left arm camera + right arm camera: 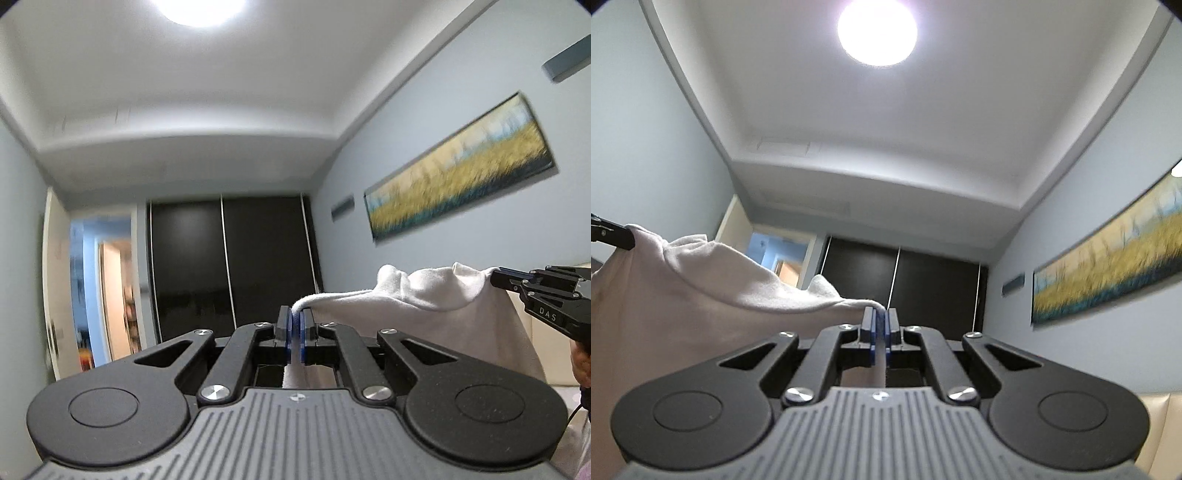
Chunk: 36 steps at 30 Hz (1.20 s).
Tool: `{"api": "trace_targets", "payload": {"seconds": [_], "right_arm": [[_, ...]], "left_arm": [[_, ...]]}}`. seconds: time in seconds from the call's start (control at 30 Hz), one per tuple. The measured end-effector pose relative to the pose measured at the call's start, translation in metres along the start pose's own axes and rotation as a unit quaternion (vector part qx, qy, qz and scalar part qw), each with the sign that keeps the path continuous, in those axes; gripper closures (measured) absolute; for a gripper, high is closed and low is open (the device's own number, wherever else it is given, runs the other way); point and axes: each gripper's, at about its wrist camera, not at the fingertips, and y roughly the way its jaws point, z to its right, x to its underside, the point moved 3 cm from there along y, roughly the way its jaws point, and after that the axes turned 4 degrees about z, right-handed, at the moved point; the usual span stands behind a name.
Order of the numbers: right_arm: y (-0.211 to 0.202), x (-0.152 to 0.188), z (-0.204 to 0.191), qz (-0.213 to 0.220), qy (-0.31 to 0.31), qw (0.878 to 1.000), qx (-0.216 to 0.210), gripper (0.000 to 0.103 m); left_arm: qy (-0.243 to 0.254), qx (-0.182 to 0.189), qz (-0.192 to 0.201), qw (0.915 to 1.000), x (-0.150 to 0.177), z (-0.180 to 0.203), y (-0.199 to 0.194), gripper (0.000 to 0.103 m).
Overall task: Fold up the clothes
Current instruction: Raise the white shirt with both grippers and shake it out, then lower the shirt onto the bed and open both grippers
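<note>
Only legible txt: "DAS" in white on the right gripper (493,277) body.

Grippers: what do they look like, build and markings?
Both match. The left gripper and right gripper have black linkage arms with silver screws, round black pivot housings, a grey ribbed body and blue pads. The right gripper's side reads "DAS"; a thin dark cable hangs below it.

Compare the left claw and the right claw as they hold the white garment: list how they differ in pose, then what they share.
The left claw points roughly level at the dark wardrobe doors; the right claw tilts upward, taking in more ceiling. The white garment trails rightward from the left claw, leftward from the right claw. Both are shut on its upper edge, holding it aloft.
</note>
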Motion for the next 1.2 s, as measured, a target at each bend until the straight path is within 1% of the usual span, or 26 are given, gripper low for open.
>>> {"api": "trace_targets", "payload": {"seconds": [0.07,0.13,0.23,0.3,0.4,0.47,0.57,0.63,0.77,0.9,1.0,1.07,1.1,1.13,1.17,1.2], "right_arm": [[0.016,0.030,-0.003,-0.037,0.003,0.999,-0.003,0.098],[0.033,0.062,-0.006,-0.076,0.005,0.997,-0.007,0.098],[0.065,0.121,-0.012,-0.142,0.006,0.990,-0.012,0.098],[0.087,0.158,-0.016,-0.181,0.005,0.983,-0.014,0.098],[0.124,0.212,-0.022,-0.238,0.004,0.971,-0.018,0.098],[0.148,0.251,-0.025,-0.279,0.009,0.960,-0.023,0.098],[0.181,0.312,-0.030,-0.334,0.015,0.942,-0.024,0.098],[0.200,0.348,-0.034,-0.360,0.008,0.933,-0.023,0.098],[0.228,0.419,-0.045,-0.411,0.003,0.912,-0.023,0.098],[0.244,0.474,-0.057,-0.445,0.006,0.895,-0.023,0.098],[0.254,0.508,-0.068,-0.467,0.005,0.884,-0.027,0.097],[0.256,0.528,-0.073,-0.487,0.009,0.873,-0.035,0.096],[0.258,0.536,-0.074,-0.496,0.010,0.867,-0.036,0.096],[0.260,0.545,-0.074,-0.505,0.009,0.862,-0.038,0.090],[0.261,0.552,-0.075,-0.512,0.008,0.858,-0.039,0.080],[0.261,0.555,-0.074,-0.514,0.006,0.857,-0.040,0.073]], "left_arm": [[-0.008,-0.001,-0.041,0.9991,0.028,-0.008,0.027,0.101],[-0.016,-0.002,-0.082,0.9965,0.057,-0.016,0.054,0.101],[-0.029,-0.007,-0.141,0.9895,0.104,-0.028,0.103,0.101],[-0.030,-0.014,-0.176,0.9838,0.137,-0.027,0.138,0.101],[-0.028,-0.019,-0.224,0.9740,0.183,-0.026,0.186,0.101],[-0.033,-0.021,-0.259,0.9650,0.217,-0.024,0.218,0.101],[-0.034,-0.026,-0.301,0.9526,0.266,-0.023,0.251,0.101],[-0.036,-0.026,-0.326,0.9443,0.298,-0.023,0.274,0.101],[-0.047,-0.033,-0.364,0.9297,0.354,-0.038,0.298,0.101],[-0.050,-0.033,-0.396,0.9162,0.400,-0.046,0.318,0.100],[-0.062,-0.031,-0.423,0.9036,0.428,-0.047,0.331,0.099],[-0.070,-0.032,-0.436,0.8966,0.443,-0.050,0.336,0.098],[-0.072,-0.033,-0.444,0.8928,0.448,-0.051,0.336,0.094],[-0.073,-0.031,-0.451,0.8891,0.452,-0.052,0.335,0.090],[-0.074,-0.029,-0.457,0.8860,0.455,-0.053,0.332,0.088],[-0.075,-0.027,-0.460,0.8841,0.457,-0.055,0.329,0.086]]}}
